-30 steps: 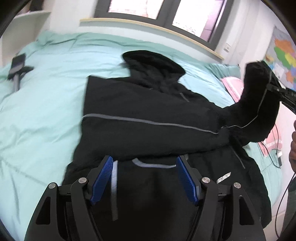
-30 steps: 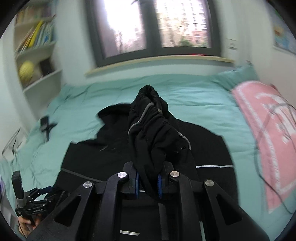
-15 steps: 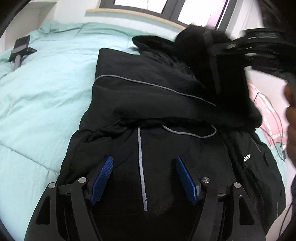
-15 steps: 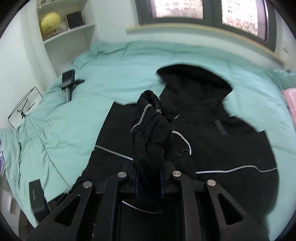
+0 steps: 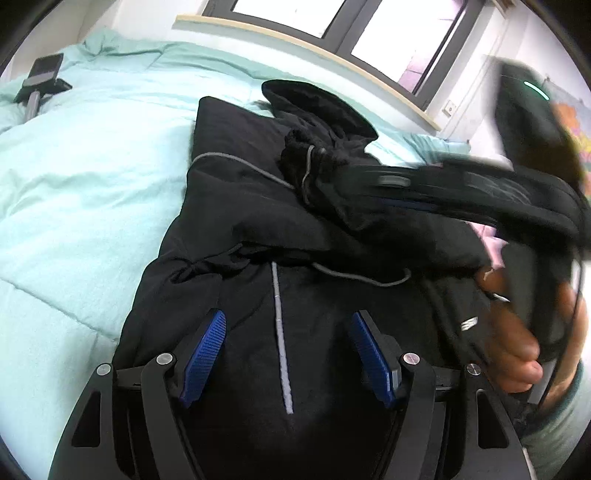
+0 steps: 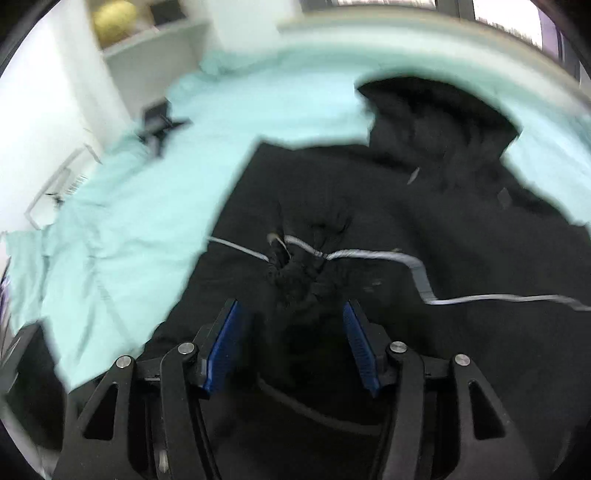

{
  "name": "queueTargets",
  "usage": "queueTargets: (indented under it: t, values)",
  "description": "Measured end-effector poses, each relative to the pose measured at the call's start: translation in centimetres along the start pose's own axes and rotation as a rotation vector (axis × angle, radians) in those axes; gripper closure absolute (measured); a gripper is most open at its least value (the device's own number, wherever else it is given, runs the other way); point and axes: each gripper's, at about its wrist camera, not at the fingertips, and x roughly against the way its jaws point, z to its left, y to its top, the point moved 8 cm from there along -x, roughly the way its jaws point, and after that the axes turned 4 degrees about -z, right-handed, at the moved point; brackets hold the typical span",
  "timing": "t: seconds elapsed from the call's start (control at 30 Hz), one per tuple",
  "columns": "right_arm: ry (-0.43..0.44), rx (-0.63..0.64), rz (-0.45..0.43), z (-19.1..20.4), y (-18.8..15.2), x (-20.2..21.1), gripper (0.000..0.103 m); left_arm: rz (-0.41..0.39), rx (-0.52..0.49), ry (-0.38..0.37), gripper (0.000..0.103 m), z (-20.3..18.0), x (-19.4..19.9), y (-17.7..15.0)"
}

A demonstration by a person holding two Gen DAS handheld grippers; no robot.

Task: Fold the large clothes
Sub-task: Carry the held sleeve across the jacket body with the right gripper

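Observation:
A large black jacket (image 5: 258,229) with thin grey piping lies spread on the mint bed (image 5: 81,177), hood (image 5: 317,107) towards the window. My left gripper (image 5: 289,321) hovers open over the jacket's near part, with only flat cloth under its blue pads. My right gripper (image 6: 290,306) points down at the jacket's middle and its jaws are opening. The bunched sleeve cuff (image 6: 299,266) rests on the jacket body between and just beyond the pads, which do not press it. In the left wrist view the right gripper (image 5: 406,184) shows as a blur, held by a hand (image 5: 517,332).
A phone on a small stand (image 5: 42,72) lies on the bed's far left. A pink pillow (image 5: 491,240) peeks out at the right behind the right gripper. A white shelf with a yellow ball (image 6: 114,14) stands beyond the bed, and a window sill (image 5: 303,40) runs along the far side.
The right gripper carried the sleeve across the jacket, came down and opened, so the cuff now lies loose on the jacket. The left gripper sank closer to the cloth, still open.

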Motion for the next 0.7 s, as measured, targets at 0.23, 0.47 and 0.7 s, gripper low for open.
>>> queueTargets:
  t: [0.23,0.47,0.7]
  values:
    - [-0.286,0.099,-0.135,-9.3,-3.0,11.0,0.042,-0.048,0.048,-0.098,0.031,-1.8,3.4,7.2]
    - [-0.361,-0.159,-0.177,-21.2,-6.4,13.8,0.042,0.087,0.06,-0.02,0.031,-4.2,-5.1,10.1]
    - [-0.36,-0.292,-0.109,-26.9,-10.1,11.0,0.042,0.09,0.082,0.062,0.083,-3.6,-9.6,9.2]
